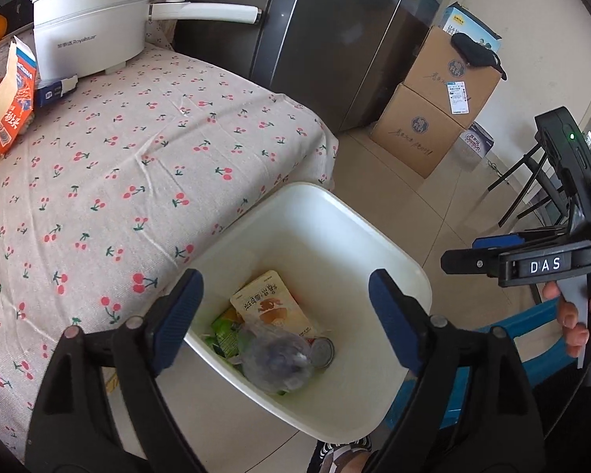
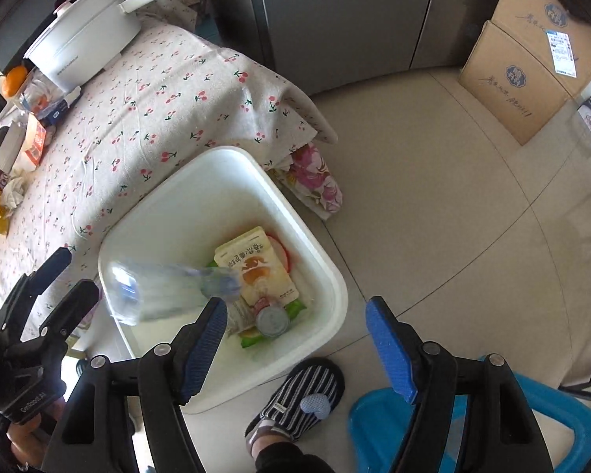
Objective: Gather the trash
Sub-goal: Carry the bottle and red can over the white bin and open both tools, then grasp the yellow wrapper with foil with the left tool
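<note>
A white trash bin (image 1: 374,236) stands on the floor beside the table; it also shows in the right wrist view (image 2: 319,260). Inside lie a yellow snack pouch (image 1: 272,303), green wrappers (image 1: 224,335) and a metal can (image 1: 322,351). A clear plastic bottle (image 2: 169,287), blurred, is in mid-air over the bin, free of both grippers; in the left wrist view it shows inside the bin (image 1: 275,362). My left gripper (image 1: 285,323) is open and empty above the bin. My right gripper (image 2: 295,347) is open and empty over the bin's near edge; it also shows in the left wrist view (image 1: 465,262).
The table with the cherry-print cloth (image 1: 138,157) holds a white electric pot (image 1: 94,27), an orange carton (image 1: 12,98) and small clutter (image 2: 8,165). A grey fridge (image 1: 335,39), stacked cardboard boxes (image 1: 433,110), a blue stool (image 2: 453,425) and the person's slippered foot (image 2: 299,398) surround the bin.
</note>
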